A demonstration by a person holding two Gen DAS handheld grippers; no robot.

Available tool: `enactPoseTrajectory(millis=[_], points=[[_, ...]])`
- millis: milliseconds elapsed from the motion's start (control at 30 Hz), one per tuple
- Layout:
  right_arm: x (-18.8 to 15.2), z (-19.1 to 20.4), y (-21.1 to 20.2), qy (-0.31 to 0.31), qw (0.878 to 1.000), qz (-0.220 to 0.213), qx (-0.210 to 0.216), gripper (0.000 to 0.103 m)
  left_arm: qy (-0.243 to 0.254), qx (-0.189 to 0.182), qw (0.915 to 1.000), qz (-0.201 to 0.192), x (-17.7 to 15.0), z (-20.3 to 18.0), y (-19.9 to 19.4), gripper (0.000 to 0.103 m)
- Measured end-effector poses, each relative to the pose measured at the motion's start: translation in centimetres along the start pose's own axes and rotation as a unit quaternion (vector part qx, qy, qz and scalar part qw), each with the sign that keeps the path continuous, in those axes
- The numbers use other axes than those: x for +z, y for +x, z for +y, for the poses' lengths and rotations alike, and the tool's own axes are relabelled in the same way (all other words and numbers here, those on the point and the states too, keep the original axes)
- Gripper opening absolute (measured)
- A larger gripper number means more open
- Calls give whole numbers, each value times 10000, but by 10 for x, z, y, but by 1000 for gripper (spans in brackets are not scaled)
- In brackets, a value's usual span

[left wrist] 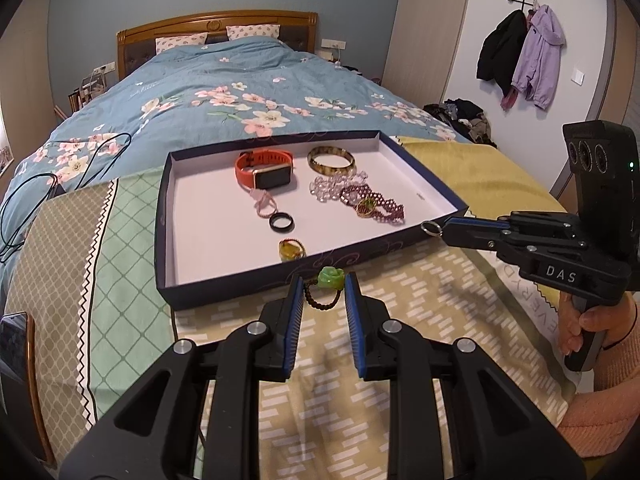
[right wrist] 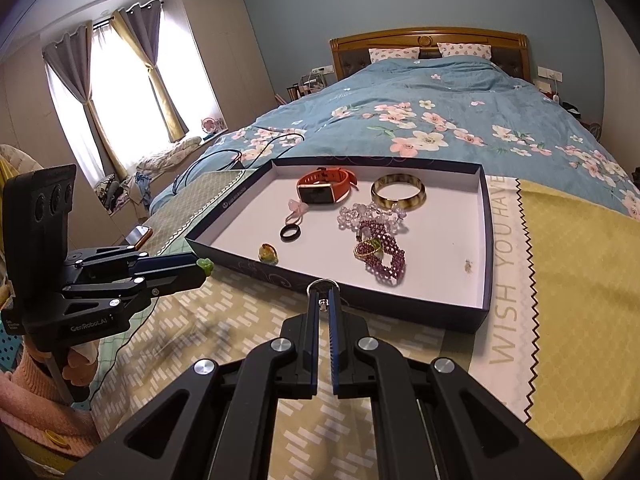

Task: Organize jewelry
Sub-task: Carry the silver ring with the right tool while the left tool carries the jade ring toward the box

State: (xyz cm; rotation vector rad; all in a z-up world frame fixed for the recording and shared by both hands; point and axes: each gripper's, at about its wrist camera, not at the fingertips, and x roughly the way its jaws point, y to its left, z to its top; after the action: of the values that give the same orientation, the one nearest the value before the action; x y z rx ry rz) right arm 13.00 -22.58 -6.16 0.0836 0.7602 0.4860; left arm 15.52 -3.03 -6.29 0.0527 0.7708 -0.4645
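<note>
A shallow dark blue box (left wrist: 280, 276) (right wrist: 486, 240) with a white floor lies on the bed. It holds an orange watch (left wrist: 262, 168) (right wrist: 326, 186), an amber bangle (left wrist: 331, 160) (right wrist: 398, 192), clear beads (left wrist: 330, 188), a purple bead bracelet (left wrist: 374, 202) (right wrist: 382, 252), a black ring (left wrist: 281, 223) (right wrist: 289, 233) and a yellow ring (left wrist: 291, 249) (right wrist: 269, 253). My left gripper (left wrist: 323, 286) (right wrist: 202, 266) is shut on a green rose ring (left wrist: 331, 278) with a dark cord band, before the box's near wall. My right gripper (right wrist: 324, 300) (left wrist: 438, 229) is shut on a silver ring (right wrist: 323, 283) (left wrist: 431, 227).
Patterned cloths (left wrist: 360, 344) cover the bed's foot under the box. A blue floral duvet (left wrist: 224, 92) lies behind. Black cables (left wrist: 48, 184) trail at the left. A phone (right wrist: 140, 234) lies near the bed's left edge.
</note>
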Motion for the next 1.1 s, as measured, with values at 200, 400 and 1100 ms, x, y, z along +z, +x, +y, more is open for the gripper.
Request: enactPoseTrajectory(millis=[200,400,1100], points=[[2,0,0,5,10000,-62,6,3,28,-8,10000,-93,5,-5,-3,21],[4,0,-1,8,9999,-110,11,3,24,3,9999,-158,8,-5,-4,21],[20,1,-1,-67,9996,-264,13,3,5,83,9994,-332,23,-2,-3,21]])
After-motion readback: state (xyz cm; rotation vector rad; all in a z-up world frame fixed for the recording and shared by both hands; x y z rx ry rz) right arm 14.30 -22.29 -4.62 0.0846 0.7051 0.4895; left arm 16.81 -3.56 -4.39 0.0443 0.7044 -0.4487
